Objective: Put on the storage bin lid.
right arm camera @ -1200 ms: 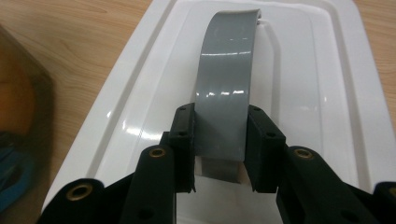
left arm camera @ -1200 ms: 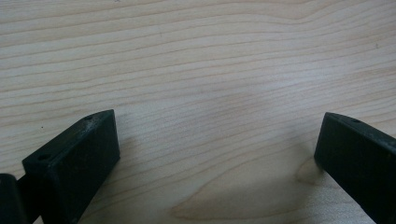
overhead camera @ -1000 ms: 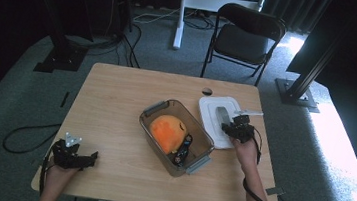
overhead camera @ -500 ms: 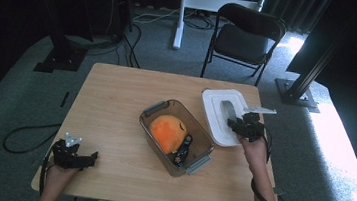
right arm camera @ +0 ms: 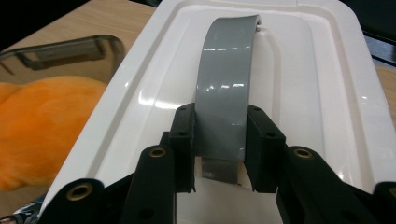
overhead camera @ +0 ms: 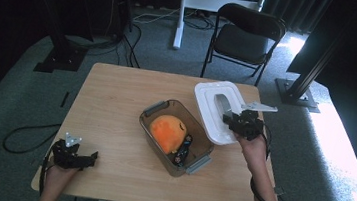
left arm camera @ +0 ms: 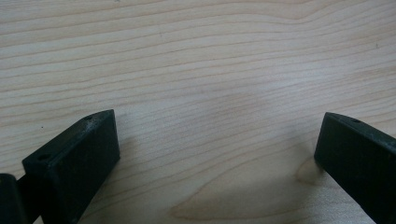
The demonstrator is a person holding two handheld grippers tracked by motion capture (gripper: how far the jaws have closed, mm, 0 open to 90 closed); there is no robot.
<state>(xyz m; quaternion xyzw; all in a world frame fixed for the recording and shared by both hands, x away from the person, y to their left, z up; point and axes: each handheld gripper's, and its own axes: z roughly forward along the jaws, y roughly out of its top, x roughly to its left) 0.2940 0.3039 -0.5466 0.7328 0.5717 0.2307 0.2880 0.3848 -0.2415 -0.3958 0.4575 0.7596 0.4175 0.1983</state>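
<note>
From the high view, a light wooden table (overhead camera: 116, 104) with visible grain stands on grey carpet, with a black folding chair (overhead camera: 246, 37) behind it, a white stand (overhead camera: 180, 15) to the chair's left, dark equipment legs and loose cables on the floor at the back left, and a bright patch of light falling on the carpet at the right. Near the middle of the table sits a clear storage box (overhead camera: 175, 136) with grey latches, holding an orange plush toy (overhead camera: 167, 131) and some small dark items beside it. The right gripper (overhead camera: 238, 123) is just right of the box, holding the white lid (overhead camera: 215, 109) tilted, its far end raised over the table's right rear part. The left gripper (overhead camera: 74, 156) sits at the near left corner of the table, well apart from the box. In the left gripper view, its two black jaws stand wide apart with nothing between them, just pale wood grain with a soft shadow below. In the right gripper view, the jaws are closed on the sides of the lid's grey handle (right arm camera: 225, 93), a glossy arched strap running along the lid's recessed middle; the box's rim and the orange toy show at the left, the tabletop beyond.
</note>
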